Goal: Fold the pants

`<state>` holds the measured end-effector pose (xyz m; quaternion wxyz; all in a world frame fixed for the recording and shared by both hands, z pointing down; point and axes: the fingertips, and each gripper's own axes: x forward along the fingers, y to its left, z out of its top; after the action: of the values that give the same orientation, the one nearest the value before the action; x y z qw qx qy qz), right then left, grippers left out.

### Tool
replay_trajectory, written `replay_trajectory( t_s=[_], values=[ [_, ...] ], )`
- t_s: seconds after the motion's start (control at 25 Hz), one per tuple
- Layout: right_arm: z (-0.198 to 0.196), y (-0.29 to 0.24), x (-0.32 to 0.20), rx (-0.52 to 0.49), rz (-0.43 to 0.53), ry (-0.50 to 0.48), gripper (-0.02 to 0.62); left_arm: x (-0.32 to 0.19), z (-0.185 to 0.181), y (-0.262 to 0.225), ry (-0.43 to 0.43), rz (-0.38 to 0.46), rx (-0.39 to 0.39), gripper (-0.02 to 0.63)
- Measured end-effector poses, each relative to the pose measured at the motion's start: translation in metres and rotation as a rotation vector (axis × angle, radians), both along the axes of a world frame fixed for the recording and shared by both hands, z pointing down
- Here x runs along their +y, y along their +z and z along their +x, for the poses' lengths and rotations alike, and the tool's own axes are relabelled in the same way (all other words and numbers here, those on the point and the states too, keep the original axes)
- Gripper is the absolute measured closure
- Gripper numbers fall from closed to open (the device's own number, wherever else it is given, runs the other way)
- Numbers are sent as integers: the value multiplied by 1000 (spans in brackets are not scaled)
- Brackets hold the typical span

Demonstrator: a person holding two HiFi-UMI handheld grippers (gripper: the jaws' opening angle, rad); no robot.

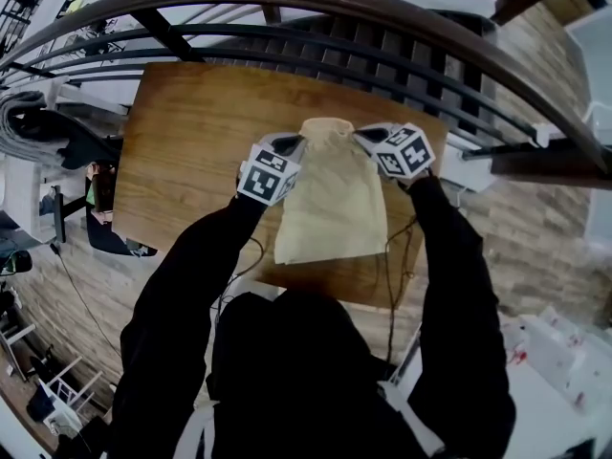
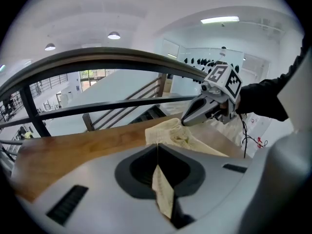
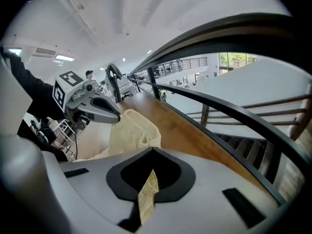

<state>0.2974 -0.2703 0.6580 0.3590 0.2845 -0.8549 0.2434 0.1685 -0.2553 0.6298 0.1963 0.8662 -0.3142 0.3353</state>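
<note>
Pants (image 1: 330,208) of pale cream cloth lie lengthwise at the middle of the frame on the wooden surface (image 1: 191,151), the near end flat and the far end, toward the top, bunched between the two claws. The left claw (image 1: 290,144) is clenched on one corner of that far end and the right claw (image 1: 365,135) on the other; each gripper view shows a strip of cream cloth nipped between closed jaws. Pinching both corners likely keeps the edge level so it can be carried toward the near end for a fold. Both black-sleeved arms (image 1: 191,285) reach forward roughly parallel, claws angled downward and inward toward each other.
</note>
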Motion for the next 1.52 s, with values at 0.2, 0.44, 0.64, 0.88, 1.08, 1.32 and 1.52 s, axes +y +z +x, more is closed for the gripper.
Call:
replay_trajectory(
  t_s=[0.2, 0.44, 0.64, 0.88, 1.08, 1.32, 1.52],
  values=[
    [3, -17, 30, -5, 42, -7, 594, 34, 4, -23, 37, 28, 18, 597],
    [-1, -39, 71, -29, 84, -1, 594, 78, 4, -48, 108, 73, 38, 597],
    [2, -53, 117, -26, 136, -6, 594, 120, 3, -57, 177, 115, 15, 597],
    [-5, -57, 169, -22, 155, 2, 594, 173, -1, -51, 261, 143, -12, 597],
    [-14, -50, 209, -37, 133, 33, 594, 207, -4, -39, 306, 127, -35, 597],
    [-16, -31, 245, -17, 125, 53, 594, 240, -6, -19, 339, 81, -49, 597],
    [-16, -17, 265, 13, 130, 48, 594, 263, -7, 2, 391, 70, -86, 597]
  ],
)
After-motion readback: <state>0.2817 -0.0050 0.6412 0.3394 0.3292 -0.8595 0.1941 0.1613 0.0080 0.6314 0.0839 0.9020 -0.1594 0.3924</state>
